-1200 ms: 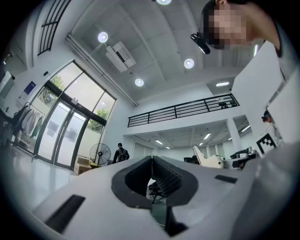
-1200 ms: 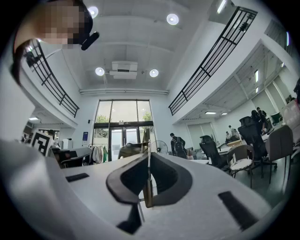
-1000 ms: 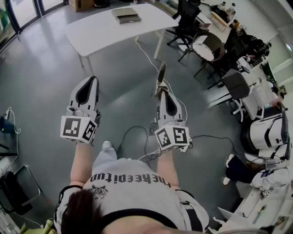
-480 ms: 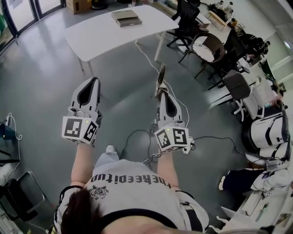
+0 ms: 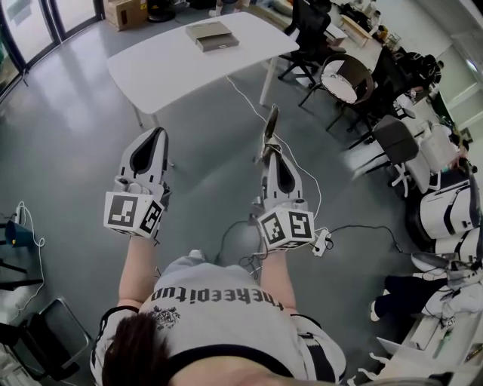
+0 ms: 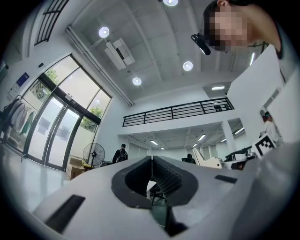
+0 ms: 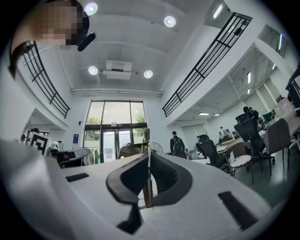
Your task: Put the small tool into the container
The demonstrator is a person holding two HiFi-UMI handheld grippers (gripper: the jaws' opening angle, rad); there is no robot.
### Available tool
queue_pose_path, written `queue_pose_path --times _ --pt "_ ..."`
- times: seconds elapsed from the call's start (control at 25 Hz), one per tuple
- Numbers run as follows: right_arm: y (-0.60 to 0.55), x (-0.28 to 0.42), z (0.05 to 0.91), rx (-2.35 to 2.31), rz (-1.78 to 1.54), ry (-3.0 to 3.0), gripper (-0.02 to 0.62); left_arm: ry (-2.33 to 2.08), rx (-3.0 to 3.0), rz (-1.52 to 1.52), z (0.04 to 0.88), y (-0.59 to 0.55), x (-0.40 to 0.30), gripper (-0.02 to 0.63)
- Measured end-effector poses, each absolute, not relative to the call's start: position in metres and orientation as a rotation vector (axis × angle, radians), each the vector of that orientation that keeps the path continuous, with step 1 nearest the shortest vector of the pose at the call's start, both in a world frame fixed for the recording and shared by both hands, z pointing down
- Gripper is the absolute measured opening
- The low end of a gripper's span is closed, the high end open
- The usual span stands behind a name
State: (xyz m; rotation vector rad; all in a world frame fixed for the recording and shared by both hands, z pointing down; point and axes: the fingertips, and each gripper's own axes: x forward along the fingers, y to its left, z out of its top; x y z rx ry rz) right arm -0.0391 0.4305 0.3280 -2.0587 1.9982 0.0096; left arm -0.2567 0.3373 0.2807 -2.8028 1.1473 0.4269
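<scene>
A thin, flat small tool (image 5: 268,124) sticks up past the tips of my right gripper (image 5: 272,148), which is shut on it. In the right gripper view the tool (image 7: 147,187) runs as a narrow strip between the closed pads of the right gripper (image 7: 148,154). My left gripper (image 5: 156,134) is held beside it at the same height, shut and empty; in its own view the left gripper (image 6: 151,158) has its pads meeting. A flat brownish container (image 5: 212,34) lies on the white table (image 5: 166,68) far ahead of both grippers.
A white cable (image 5: 245,98) runs across the grey floor from the table to a power strip (image 5: 323,243). Office chairs (image 5: 343,77) and desks crowd the right side. A cardboard box (image 5: 121,10) stands by the glass doors at the back left.
The person has stepped forward: the table and container sit slightly lower and nearer in the head view. Both grippers keep the same pose, the tool still held.
</scene>
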Motion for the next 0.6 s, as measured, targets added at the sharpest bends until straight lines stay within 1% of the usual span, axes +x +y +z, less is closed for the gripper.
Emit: queue_pose_path --times 0.28,0.6 --pt "0.406 -0.061 0.333 -2.081 0.002 1.971 0.003 1.114 -2.83 0.433 0.287 0.308 -0.276 0.012" --pt "0.37 -0.035 0.34 -2.123 -0.009 1.951 0.003 1.135 -2.862 0.433 0.301 0.267 -0.261 0.012"
